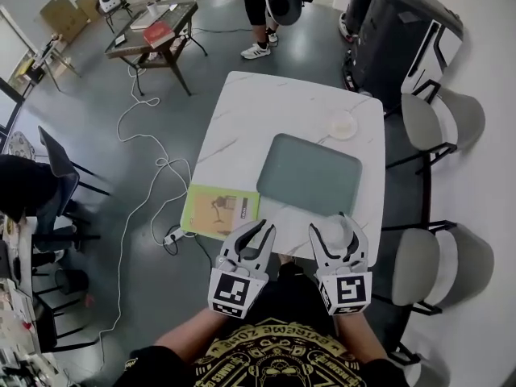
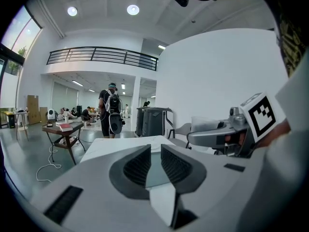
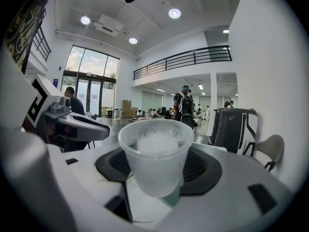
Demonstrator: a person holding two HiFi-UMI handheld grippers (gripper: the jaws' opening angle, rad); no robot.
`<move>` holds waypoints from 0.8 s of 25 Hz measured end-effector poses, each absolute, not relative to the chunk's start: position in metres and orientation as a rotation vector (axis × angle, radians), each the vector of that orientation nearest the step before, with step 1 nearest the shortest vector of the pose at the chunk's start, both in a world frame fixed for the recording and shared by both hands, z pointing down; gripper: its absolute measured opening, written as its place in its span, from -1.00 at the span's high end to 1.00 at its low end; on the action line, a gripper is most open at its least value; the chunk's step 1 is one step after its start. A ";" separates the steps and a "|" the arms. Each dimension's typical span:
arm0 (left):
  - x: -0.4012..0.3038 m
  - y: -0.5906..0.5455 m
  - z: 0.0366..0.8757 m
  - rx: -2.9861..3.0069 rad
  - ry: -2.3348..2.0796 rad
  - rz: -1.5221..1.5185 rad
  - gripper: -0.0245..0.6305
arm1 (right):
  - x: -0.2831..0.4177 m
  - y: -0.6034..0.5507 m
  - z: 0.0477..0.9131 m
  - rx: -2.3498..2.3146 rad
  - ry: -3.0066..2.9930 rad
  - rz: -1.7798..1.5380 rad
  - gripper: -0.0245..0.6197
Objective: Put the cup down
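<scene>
The white marble-patterned table stretches ahead of both claws, its near edge just under their tips. On it, a grey-green mat lies just ahead of the right claw and ahead and to the right of the left claw. A yellow-green booklet sits at the table's near corner, just ahead and left of the left claw. The two claws are held side by side, near each other but apart. The left claw's jaws stand slightly spread with nothing between them. The right claw pinches a translucent plastic cup by its sides, upright, with something pale inside, held above the table's near edge. A small round white dish rests beyond the mat, well ahead of the right claw.
</scene>
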State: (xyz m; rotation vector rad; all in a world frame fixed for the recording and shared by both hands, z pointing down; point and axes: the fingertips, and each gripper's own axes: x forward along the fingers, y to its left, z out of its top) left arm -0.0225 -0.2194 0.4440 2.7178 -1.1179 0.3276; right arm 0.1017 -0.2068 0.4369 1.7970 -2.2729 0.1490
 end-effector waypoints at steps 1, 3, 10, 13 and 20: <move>-0.018 -0.224 0.445 2.714 -1.124 0.332 0.70 | 0.105 -0.213 0.439 1.791 -2.280 0.149 0.10; -0.009 -0.232 0.446 2.708 -1.132 0.342 0.70 | 0.113 -0.227 0.442 1.777 -2.293 0.149 0.10; 0.016 -0.259 0.459 2.685 -1.162 0.400 0.70 | 0.127 -0.268 0.459 1.715 -2.347 0.147 0.10; 0.025 -0.270 0.467 2.672 -1.168 0.432 0.70 | 0.129 -0.285 0.466 1.685 -2.368 0.162 0.10; 0.042 -0.288 0.489 2.650 -1.185 0.499 0.70 | 0.136 -0.312 0.489 1.637 -2.409 0.173 0.10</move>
